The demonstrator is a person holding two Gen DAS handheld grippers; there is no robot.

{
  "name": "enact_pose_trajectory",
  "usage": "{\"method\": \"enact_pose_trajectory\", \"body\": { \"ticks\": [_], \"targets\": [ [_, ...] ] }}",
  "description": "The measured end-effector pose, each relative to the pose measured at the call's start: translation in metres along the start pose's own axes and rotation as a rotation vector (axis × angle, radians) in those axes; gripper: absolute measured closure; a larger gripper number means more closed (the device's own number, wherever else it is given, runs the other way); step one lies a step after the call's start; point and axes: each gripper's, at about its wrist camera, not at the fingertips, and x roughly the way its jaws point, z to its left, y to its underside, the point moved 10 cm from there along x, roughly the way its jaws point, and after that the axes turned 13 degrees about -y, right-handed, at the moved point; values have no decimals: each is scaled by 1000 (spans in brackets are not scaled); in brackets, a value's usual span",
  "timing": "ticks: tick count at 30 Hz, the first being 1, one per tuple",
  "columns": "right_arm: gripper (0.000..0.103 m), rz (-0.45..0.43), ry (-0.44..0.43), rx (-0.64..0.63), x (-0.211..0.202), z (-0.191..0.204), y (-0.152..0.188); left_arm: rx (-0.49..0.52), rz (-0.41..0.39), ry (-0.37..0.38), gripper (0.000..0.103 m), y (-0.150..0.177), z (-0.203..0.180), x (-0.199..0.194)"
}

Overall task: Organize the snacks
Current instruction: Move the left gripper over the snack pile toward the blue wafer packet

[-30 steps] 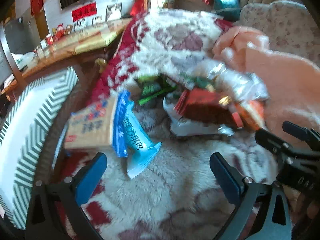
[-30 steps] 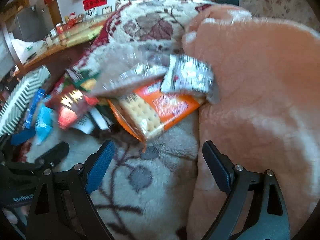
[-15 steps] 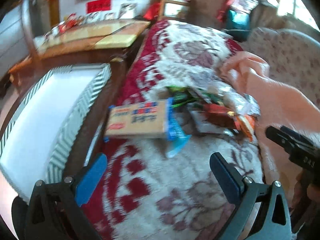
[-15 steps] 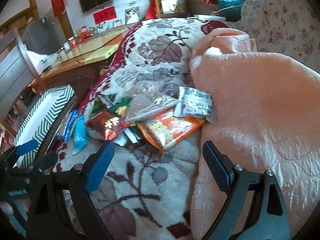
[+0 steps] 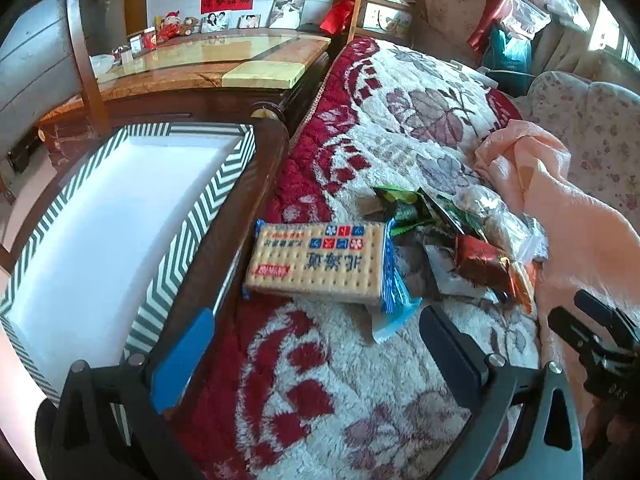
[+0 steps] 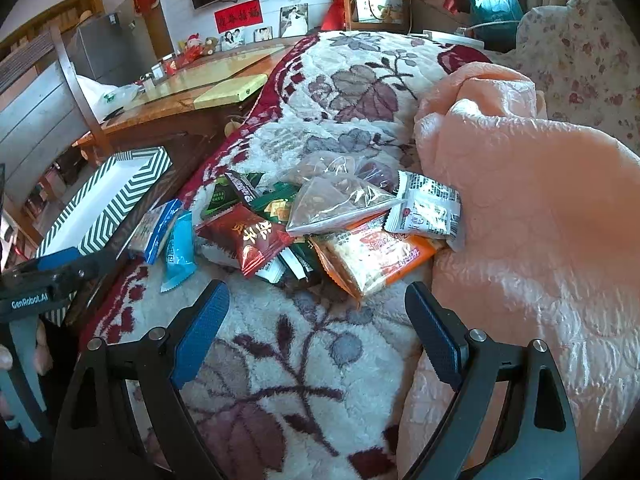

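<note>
- Seemingly untouched, a heap of crinkly foil and plastic snack packets [image 6: 320,232] lies on a white-and-red floral fleece blanket [image 5: 360,380], beside a rumpled peach quilt [image 6: 540,220].
- Both tools hover empty: the left gripper [image 5: 320,356] and right gripper [image 6: 316,328] each hold their blue-padded fingers [image 6: 200,332] wide apart, gripping nothing.
- Nearest the left tool, a flat rectangular cracker pack in blue-edged wrapper [image 5: 316,264] sits at the blanket's edge, just beside an open box with green-and-white chevron walls [image 5: 192,232], probably the destination.
- Judged by looks, the crackers are light, stiff but brittle; a gentle pinch across the short sides suits them.
- A clear bag of nuts [image 6: 336,200] looks soft and slippery; its sealed edge may be the safest hold.
- Lower packets are buried and hard to count; most printing is unreadable, and the right tool shows only as a cut-off black edge in the left view.
</note>
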Motion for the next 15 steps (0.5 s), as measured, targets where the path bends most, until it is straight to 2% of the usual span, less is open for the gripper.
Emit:
{"method": "enact_pose_trajectory", "body": {
  "ticks": [4,9,15],
  "targets": [
    [13,23,3,-5,4,0,3,-7,-9,-35,0,-19,0,6],
    [13,33,4,-6,5,-1,5,2,0,-142,0,-52,5,27],
    [13,39,-7,25,7,-6,7,97,50,-295,0,-72,10,71]
  ]
}}
